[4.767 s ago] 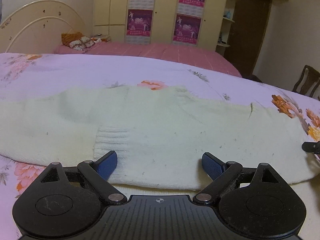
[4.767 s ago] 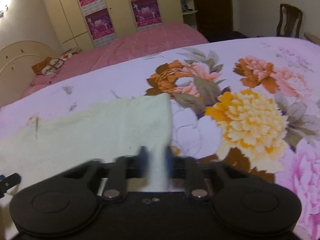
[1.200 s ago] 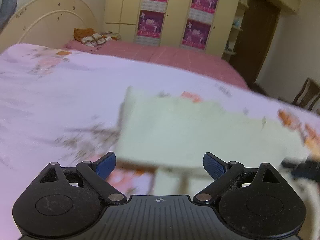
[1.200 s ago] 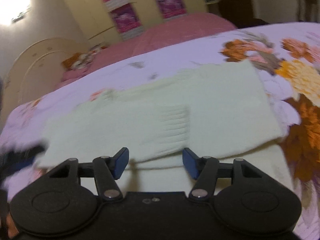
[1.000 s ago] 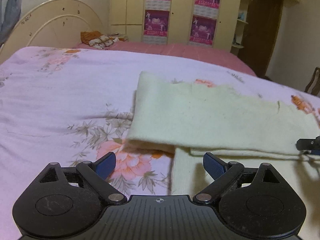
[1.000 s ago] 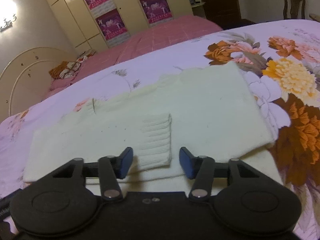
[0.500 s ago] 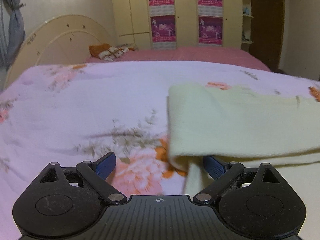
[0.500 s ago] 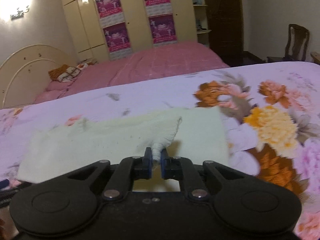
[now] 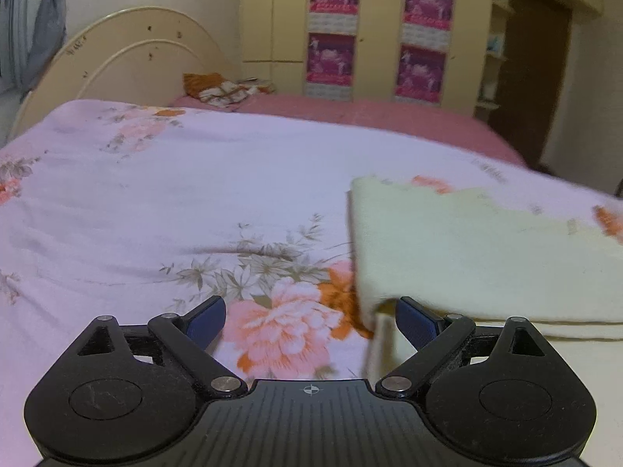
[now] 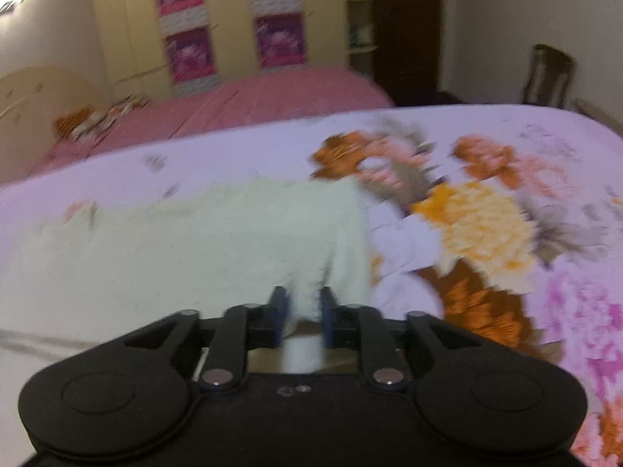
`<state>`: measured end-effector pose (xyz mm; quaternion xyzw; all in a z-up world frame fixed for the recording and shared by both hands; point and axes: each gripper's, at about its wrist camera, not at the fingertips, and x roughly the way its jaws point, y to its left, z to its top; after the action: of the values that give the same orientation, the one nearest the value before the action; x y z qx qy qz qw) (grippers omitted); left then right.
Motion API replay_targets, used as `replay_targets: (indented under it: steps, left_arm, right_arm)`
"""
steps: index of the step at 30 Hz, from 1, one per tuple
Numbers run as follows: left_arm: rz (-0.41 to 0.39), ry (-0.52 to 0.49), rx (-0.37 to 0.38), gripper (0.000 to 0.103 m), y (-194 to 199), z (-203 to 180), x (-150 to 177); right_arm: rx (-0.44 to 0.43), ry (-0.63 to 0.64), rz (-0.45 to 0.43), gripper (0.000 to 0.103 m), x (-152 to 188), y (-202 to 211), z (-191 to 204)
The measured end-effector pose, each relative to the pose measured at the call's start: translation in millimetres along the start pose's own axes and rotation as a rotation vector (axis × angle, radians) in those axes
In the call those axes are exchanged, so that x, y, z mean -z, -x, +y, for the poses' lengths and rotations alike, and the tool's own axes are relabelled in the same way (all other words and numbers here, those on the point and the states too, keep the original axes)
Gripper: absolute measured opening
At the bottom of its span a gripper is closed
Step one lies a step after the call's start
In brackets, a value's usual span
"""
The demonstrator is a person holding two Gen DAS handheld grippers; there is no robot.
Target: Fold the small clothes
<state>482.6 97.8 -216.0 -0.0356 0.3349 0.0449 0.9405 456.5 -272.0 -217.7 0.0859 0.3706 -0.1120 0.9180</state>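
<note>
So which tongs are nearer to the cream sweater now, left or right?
Right. The right tongs are shut on the cream sweater; the left tongs are open over the floral bedspread, beside its folded edge.

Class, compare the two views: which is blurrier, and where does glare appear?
Right wrist view: motion-smeared throughout, the floral purple bedspread streaked, with glare at the top left. Left wrist view: sharper; only the cream knitted garment is soft, and small ceiling-light reflections shine on the yellow wardrobe doors.
</note>
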Motion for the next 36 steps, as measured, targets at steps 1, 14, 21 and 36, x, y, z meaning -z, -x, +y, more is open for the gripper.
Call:
replay_targets:
  steps: [1, 14, 21, 36]
  left_arm:
    - [-0.010, 0.005, 0.012, 0.093, 6, 1, -1]
    - [0.117, 0.014, 0.125, 0.093, -66, -57, -29]
    - [0.107, 0.031, 0.138, 0.093, -43, -59, -27]
    - [0.133, -0.147, 0.213, 0.093, 29, -96, 43]
  right_arm:
    - [0.002, -0.007, 0.005, 0.022, -1, 1, -5]
    - [-0.100, 0.003, 0.060, 0.017, 2, -17, 7]
    - [-0.117, -0.006, 0.047, 0.025, -9, 0, 6]
    - [-0.241, 0.075, 0.141, 0.029, 39, 37, 29]
